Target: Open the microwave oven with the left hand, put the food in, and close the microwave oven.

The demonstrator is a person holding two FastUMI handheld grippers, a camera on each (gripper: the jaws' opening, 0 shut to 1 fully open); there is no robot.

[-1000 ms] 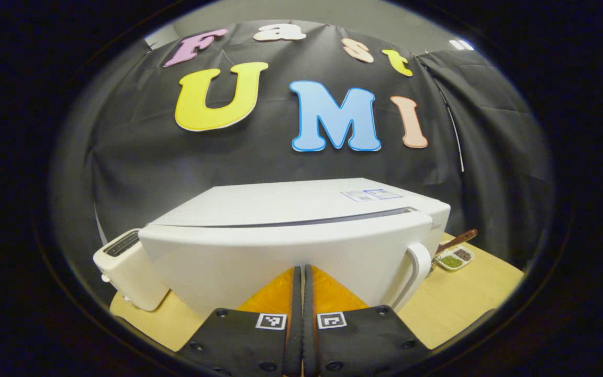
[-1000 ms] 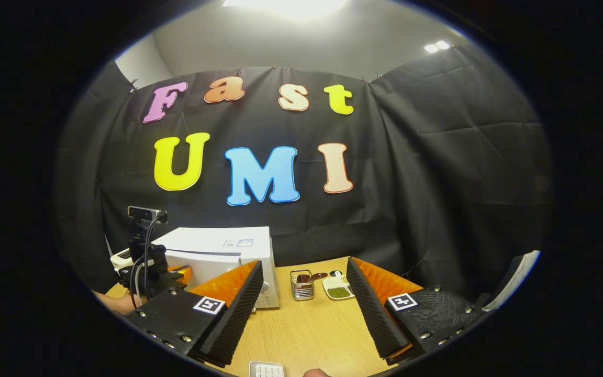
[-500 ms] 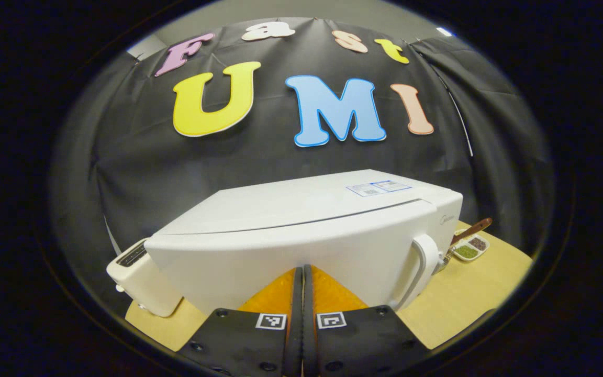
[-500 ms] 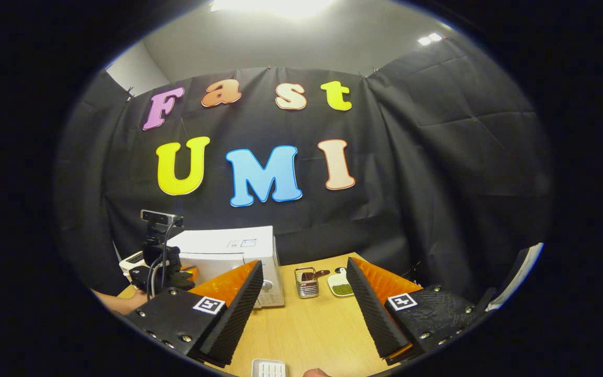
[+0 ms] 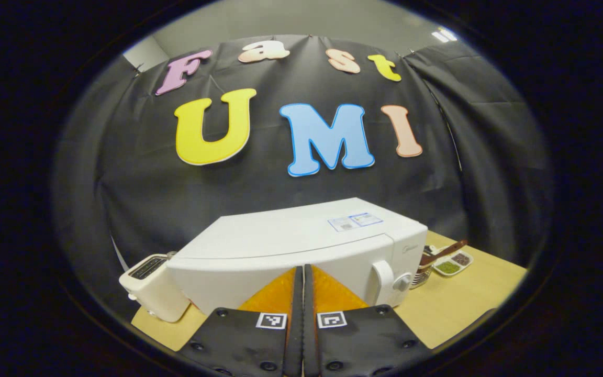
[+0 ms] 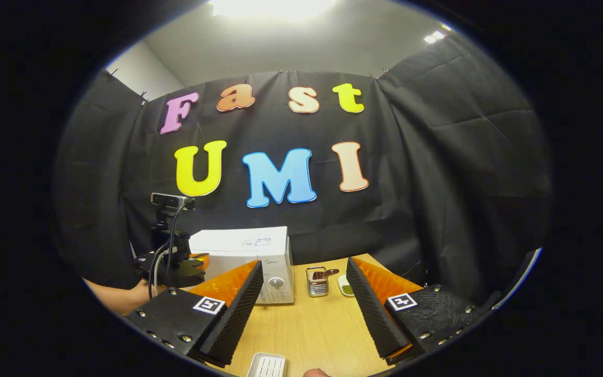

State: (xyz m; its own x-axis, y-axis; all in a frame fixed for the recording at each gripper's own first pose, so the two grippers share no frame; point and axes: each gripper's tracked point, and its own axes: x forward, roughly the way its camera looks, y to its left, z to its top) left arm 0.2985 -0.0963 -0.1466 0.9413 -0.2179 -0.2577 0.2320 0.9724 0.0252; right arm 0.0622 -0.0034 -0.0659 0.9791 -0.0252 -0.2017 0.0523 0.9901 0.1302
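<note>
Left gripper [image 5: 303,280] has its fingers pressed together on nothing, facing the white microwave [image 5: 301,251] on the table [image 5: 464,298]; its door looks closed, so the food is hidden. Right gripper [image 6: 301,293] spread wide over bare wood, a white tray [image 6: 267,365] cut off below.

White microwave oven [image 5: 301,246] stands on the wooden table [image 5: 458,298], door closed.

The left gripper [image 5: 303,283], fingers pressed together, points at the closed white box-shaped microwave oven [image 5: 291,251] on the light wooden table [image 5: 458,298]; a white toaster [image 5: 152,285] stands beside it.
</note>
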